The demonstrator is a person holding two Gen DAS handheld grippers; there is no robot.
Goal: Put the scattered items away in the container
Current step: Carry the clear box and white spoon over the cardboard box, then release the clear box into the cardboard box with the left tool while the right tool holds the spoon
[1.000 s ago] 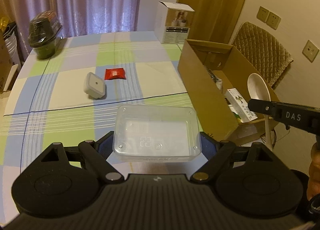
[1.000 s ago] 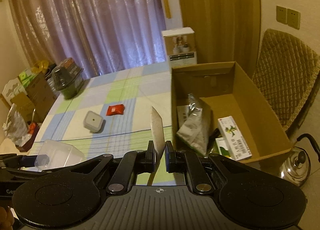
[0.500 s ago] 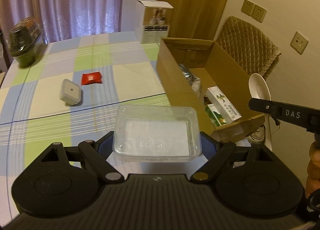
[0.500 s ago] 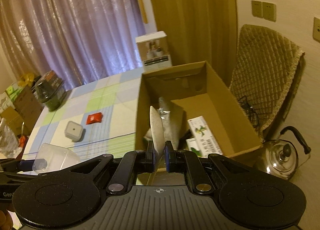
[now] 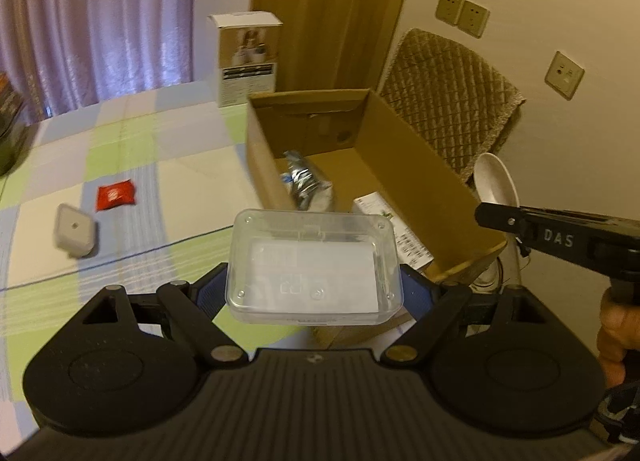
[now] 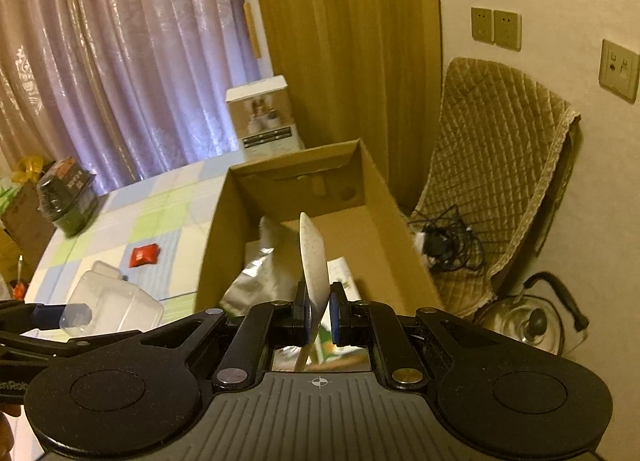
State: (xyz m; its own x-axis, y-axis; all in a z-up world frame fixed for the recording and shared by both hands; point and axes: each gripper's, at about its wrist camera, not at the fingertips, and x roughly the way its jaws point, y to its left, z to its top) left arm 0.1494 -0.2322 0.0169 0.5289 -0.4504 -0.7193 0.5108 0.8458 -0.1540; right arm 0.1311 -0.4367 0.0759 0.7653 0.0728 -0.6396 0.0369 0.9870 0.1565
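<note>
The clear, round-cornered plastic tub [image 5: 314, 267] is clamped between the fingers of the left hand-held gripper [image 5: 314, 289], held level above the bench [image 5: 168, 165] at the near corner of the open cardboard box [image 5: 408, 177]. To its right, the right hand-held gripper [image 6: 319, 311] pinches a smooth white spoon [image 6: 314, 261] edge-on, its bowl raised over the box, where a crinkled foil pouch [image 6: 256, 277] lies.

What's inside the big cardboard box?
Inside the box lie a crinkly silver bag and a white printed carton. The spoon and the clear tub cover parts of the bottom, so anything under them can't be seen.
</note>
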